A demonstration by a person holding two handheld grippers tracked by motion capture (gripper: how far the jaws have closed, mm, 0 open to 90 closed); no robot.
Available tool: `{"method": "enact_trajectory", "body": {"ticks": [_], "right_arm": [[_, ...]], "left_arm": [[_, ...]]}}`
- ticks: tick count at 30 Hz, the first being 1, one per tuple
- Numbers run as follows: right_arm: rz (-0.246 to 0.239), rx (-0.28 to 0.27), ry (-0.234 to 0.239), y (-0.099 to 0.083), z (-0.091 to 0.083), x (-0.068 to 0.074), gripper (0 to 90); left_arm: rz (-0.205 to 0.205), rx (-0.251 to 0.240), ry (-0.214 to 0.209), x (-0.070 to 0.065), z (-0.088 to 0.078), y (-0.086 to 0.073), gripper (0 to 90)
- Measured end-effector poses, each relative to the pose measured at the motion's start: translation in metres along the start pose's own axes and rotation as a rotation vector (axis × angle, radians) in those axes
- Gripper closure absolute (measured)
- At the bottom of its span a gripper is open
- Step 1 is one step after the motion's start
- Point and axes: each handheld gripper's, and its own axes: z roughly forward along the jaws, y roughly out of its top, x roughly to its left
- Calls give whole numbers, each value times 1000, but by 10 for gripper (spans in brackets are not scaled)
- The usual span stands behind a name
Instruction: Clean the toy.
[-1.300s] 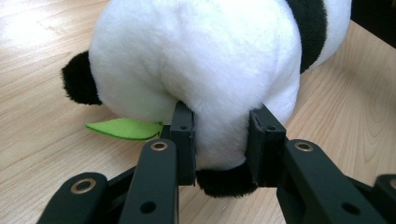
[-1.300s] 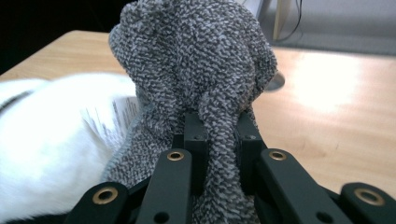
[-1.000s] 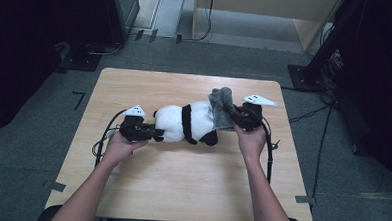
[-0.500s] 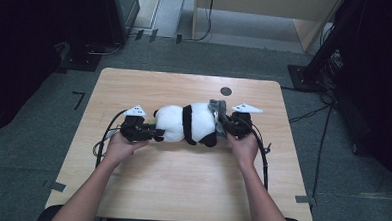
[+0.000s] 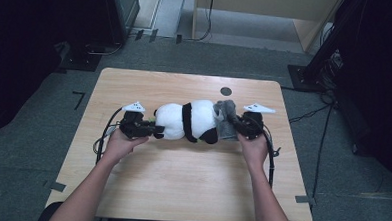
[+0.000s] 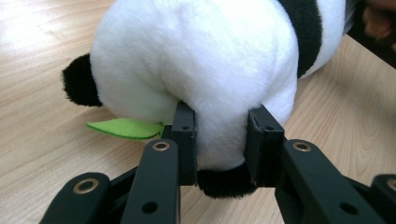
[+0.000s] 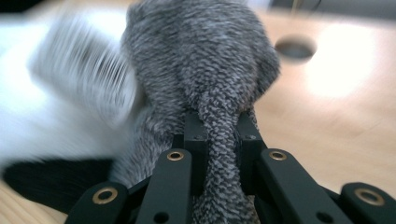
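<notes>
left tongs point(image 6: 219, 140): sitting at centre left of the high view, in the person's left hand point(image 5: 120, 142); jaws are pinching a white fold at the end of the panda plush point(image 6: 201, 70), pads pressing into the fur on both sides, a black paw showing just below them.
right tongs point(image 7: 219, 135): sitting at centre right of the high view, in the person's right hand point(image 5: 252, 145); jaws are squeezing tight on a twisted strand of the grey knitted cloth point(image 7: 210, 70).
panda plush: lying on its side across the middle of the worktop point(image 5: 180, 190), stretching between the two tongs; a black band is crossing its white body; one black ear is showing at the left of the left gripper view.
green leaf point(image 6: 123, 128): lying flat on the wood at lower left of the left gripper view, tucked under the plush, just beside the left jaw.
grey knitted cloth: bunching up against the right end of the plush, touching it; blurred white and black fur is filling the left of the right gripper view.
round hole point(image 5: 226, 91): sitting in the worktop above the cloth, near it, at upper centre.
cables: trailing from each of the tongs down along the forearms.
</notes>
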Motion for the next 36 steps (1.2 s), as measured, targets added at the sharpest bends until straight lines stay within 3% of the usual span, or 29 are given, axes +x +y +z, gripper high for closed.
{"method": "enact_trajectory", "body": {"ticks": [2, 5, 7, 10, 12, 14, 15, 17, 20, 24, 28, 31, 36], "right_arm": [[-6, -76, 16, 9, -18, 0, 805], [-14, -125, 44, 20, -34, 6, 805], [-44, -139, 74, 28, -41, 14, 805], [-107, -128, 126, 35, -43, 30, 804], [-149, -80, 187, 35, -35, 42, 803], [-185, 5, 233, 32, -20, 51, 800], [-211, 42, 220, 30, -11, 55, 799], [-228, 50, 210, 29, -1, 57, 799], [-181, 81, 214, 36, 6, 54, 800], [-165, 98, 204, 39, 9, 53, 800], [-157, 114, 181, 42, 10, 56, 801], [-166, 121, 168, 44, 11, 59, 801], [-161, 123, 171, 44, 12, 60, 801]], "left_arm": [[9, 4, -16, -3, -1, 2, 700], [23, 18, -43, -8, -3, 3, 701], [33, 30, -64, -10, -5, 4, 701], [61, 37, -78, -16, -7, 3, 699], [71, 38, -73, -17, -5, 1, 697], [80, 37, -61, -17, -1, -3, 693], [90, 45, -47, -17, 1, -5, 688], [84, 22, -42, -13, 3, -7, 662], [91, 1, -24, -11, 4, -9, 547], [110, -18, -1, -12, 0, -13, 412], [123, -25, 10, -15, -7, -15, 419], [168, -30, 25, -23, -14, -16, 423], [186, -79, -7, -28, -23, -10, 398]]}}
